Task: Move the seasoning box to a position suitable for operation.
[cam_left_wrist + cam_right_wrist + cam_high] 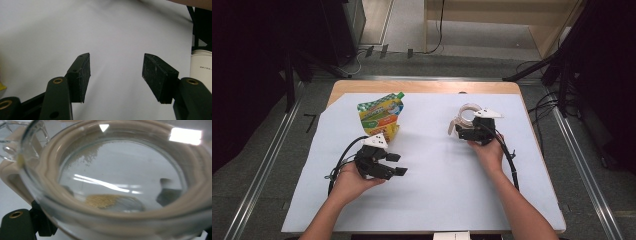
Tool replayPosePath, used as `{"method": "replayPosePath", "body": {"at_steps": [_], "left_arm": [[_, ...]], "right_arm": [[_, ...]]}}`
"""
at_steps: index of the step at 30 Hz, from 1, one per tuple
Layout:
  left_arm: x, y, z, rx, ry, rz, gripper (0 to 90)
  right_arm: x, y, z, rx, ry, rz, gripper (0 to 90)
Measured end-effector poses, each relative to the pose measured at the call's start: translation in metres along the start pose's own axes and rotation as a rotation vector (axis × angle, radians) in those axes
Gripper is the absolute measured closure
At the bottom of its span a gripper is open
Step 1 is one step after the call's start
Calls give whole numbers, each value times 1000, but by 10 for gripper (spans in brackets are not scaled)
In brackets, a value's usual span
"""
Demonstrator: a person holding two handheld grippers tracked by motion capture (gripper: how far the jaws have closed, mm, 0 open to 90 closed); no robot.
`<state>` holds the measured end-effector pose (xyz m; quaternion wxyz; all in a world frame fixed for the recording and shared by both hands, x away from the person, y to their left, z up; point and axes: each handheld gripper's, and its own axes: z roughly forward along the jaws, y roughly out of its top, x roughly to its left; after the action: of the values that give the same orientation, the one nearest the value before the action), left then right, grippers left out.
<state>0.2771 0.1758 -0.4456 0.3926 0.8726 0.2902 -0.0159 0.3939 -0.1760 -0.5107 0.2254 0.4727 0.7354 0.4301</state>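
1. High view: the right gripper (466, 131) sits at a clear round container (465, 116) on the right half of the table (437, 200), which is covered with a white sheet.
2. Right gripper view: the container is a see-through jar with a thick cream-coloured rim and a clear handle at its upper left; light glints off its wall.
3. A small heap of tan powder lies on the jar's bottom, and a dusting of the same grains clings higher up the inner wall.
4. The right jaws appear to pinch the jar's wall at the rim; one dark pad shows through the plastic inside, the other outside below the rim.
5. The left gripper (116, 75) hovers over bare white sheet on the left half, jaws spread with nothing between them.
6. A green and yellow spouted pouch (380, 117) lies just beyond the left gripper, well apart from the jar.
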Motion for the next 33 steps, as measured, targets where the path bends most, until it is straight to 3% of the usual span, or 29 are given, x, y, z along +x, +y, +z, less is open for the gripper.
{"method": "replayPosePath", "body": {"at_steps": [9, 17, 27, 33], "left_arm": [[1, 0, -1, -2, 0, -9, 402], [0, 1, -3, -1, 4, 1, 399], [-2, 4, -2, -8, -13, 10, 398], [-3, 5, 0, 1, -16, 16, 397]], "right_arm": [[5, 4, -7, -10, 4, -5, 118], [17, 8, -26, -31, 45, 5, 119], [43, 5, -49, -21, 103, -40, 119], [53, -1, -54, -9, 129, -45, 119]]}}
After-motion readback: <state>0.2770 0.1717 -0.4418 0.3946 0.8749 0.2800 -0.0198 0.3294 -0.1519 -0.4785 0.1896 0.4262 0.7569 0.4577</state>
